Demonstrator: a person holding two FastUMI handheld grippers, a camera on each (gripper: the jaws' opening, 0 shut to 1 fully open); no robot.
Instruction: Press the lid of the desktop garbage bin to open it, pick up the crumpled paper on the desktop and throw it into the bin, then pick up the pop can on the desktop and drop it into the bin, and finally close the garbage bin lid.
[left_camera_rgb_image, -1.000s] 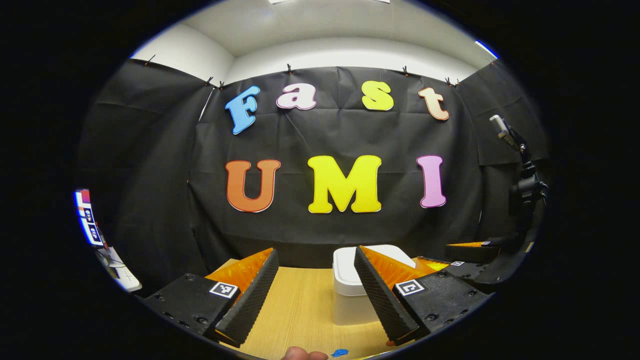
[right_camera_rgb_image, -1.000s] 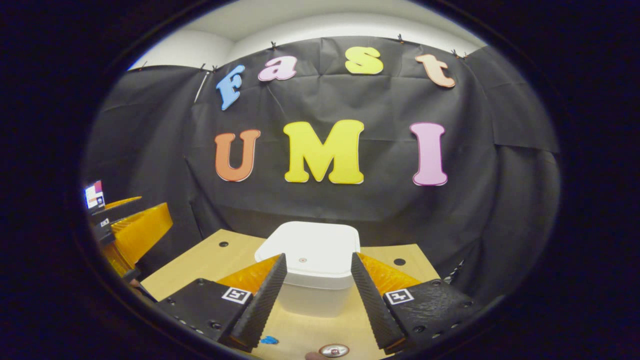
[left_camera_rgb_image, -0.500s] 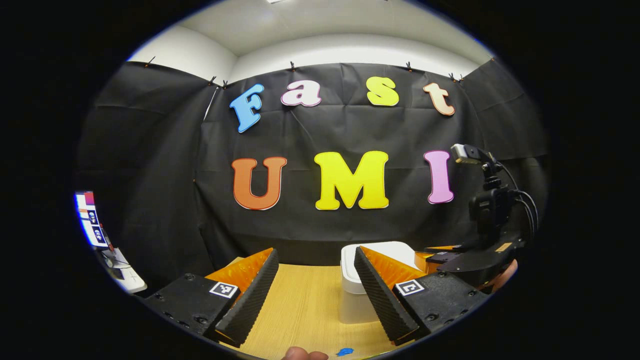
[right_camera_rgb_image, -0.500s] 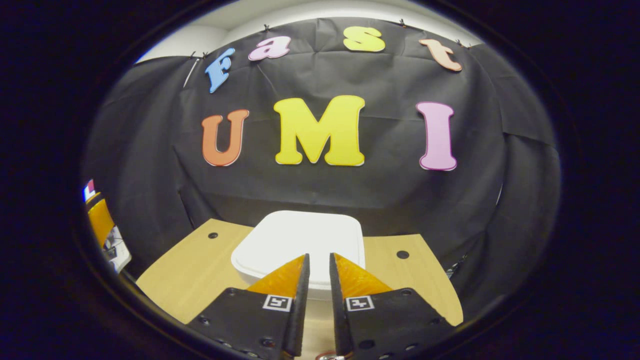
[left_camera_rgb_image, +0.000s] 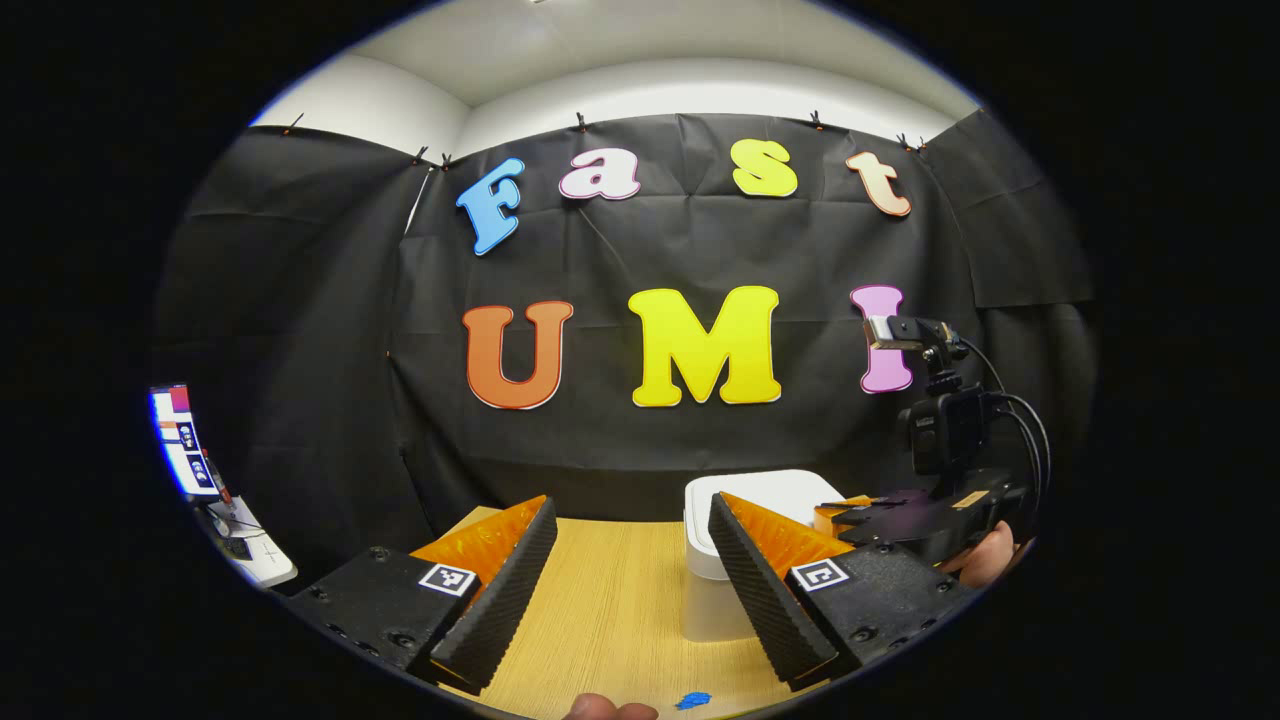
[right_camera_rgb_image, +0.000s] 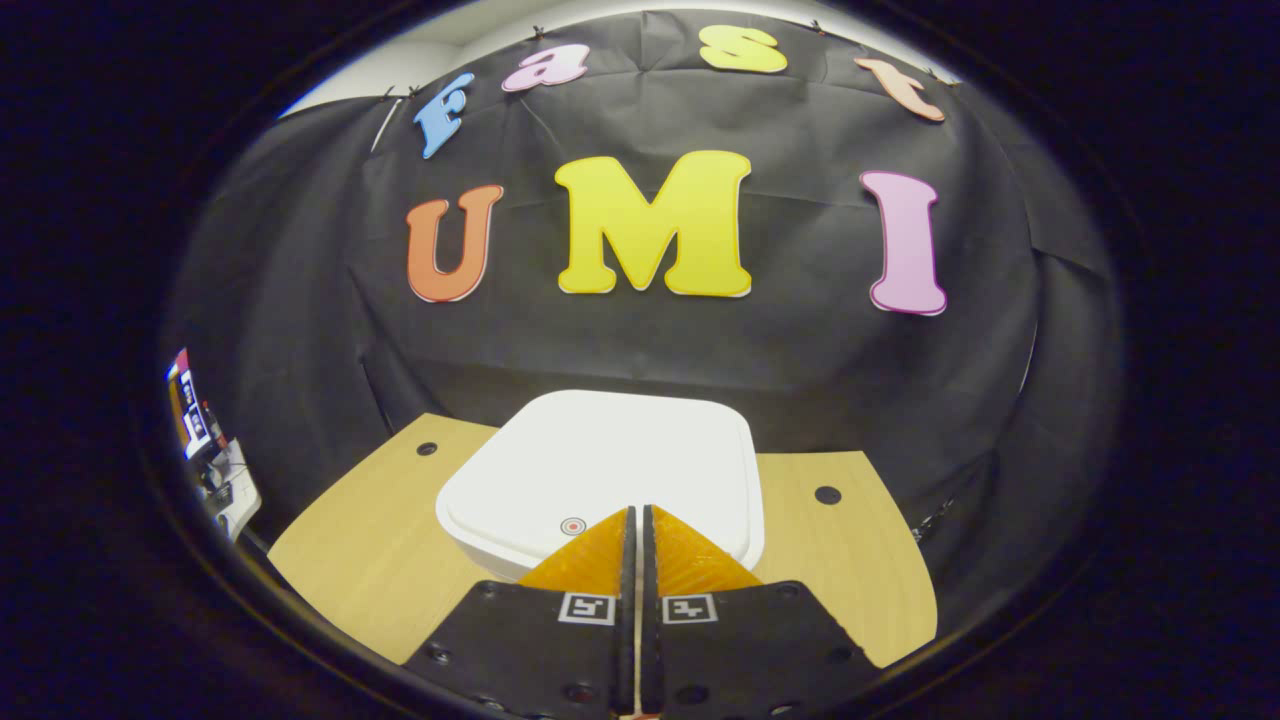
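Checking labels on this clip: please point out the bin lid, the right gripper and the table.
bin lid (right_camera_rgb_image: 610, 465), right gripper view, middle of its flat top.
right gripper (right_camera_rgb_image: 636, 515), right gripper view, between its closed fingertips.
table (right_camera_rgb_image: 360, 540), right gripper view, bare wood left of the bin.

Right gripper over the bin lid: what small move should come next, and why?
Probably ease the right gripper straight down onto the lid. Its fingers are shut, poised above the lid's front edge near the small round mark, and the bin looks closed.

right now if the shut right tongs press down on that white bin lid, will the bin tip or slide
Probably neither. The bin looks squat and broad, and it sits flat on the wooden table. The right tongs are shut just above the lid's near edge, so an off-centre push might rock it slightly. The plastic looks smooth; the tips could skid.
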